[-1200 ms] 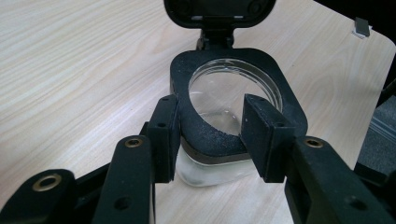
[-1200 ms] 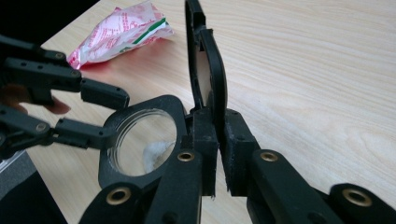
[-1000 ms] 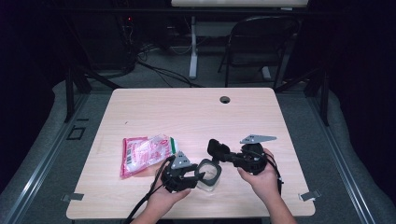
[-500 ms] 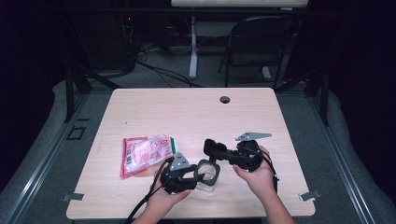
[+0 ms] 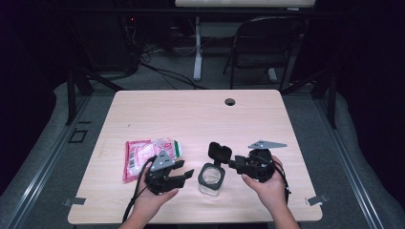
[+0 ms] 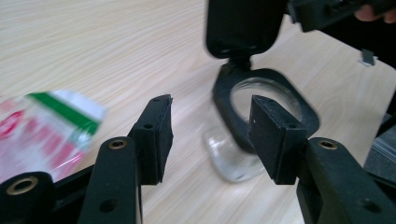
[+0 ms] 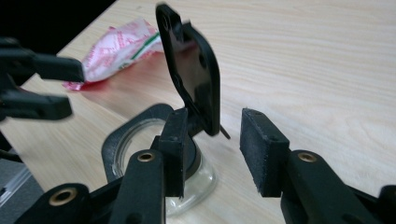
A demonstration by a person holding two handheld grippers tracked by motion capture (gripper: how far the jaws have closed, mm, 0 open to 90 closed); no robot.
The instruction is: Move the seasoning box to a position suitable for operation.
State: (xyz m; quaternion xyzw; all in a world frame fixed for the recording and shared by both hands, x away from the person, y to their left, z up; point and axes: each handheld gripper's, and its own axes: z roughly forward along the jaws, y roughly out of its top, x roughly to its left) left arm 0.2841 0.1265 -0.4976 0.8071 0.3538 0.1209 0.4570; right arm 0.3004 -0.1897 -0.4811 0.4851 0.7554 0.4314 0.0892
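With the jar (image 5: 210, 178) lid (image 5: 219, 152) up and both tongs, left (image 5: 184, 172) and right (image 5: 232, 163), just released, the left should grasp the packet (image 5: 149, 152) at centre left gently.

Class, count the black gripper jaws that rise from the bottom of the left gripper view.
2: one jaw left of centre before the pink packet, the other at right before the glass jar.

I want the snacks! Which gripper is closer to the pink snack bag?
Left. The left gripper sits right beside the pink snack bag, just below its right end. The right gripper is across the clear jar, by its raised black lid.
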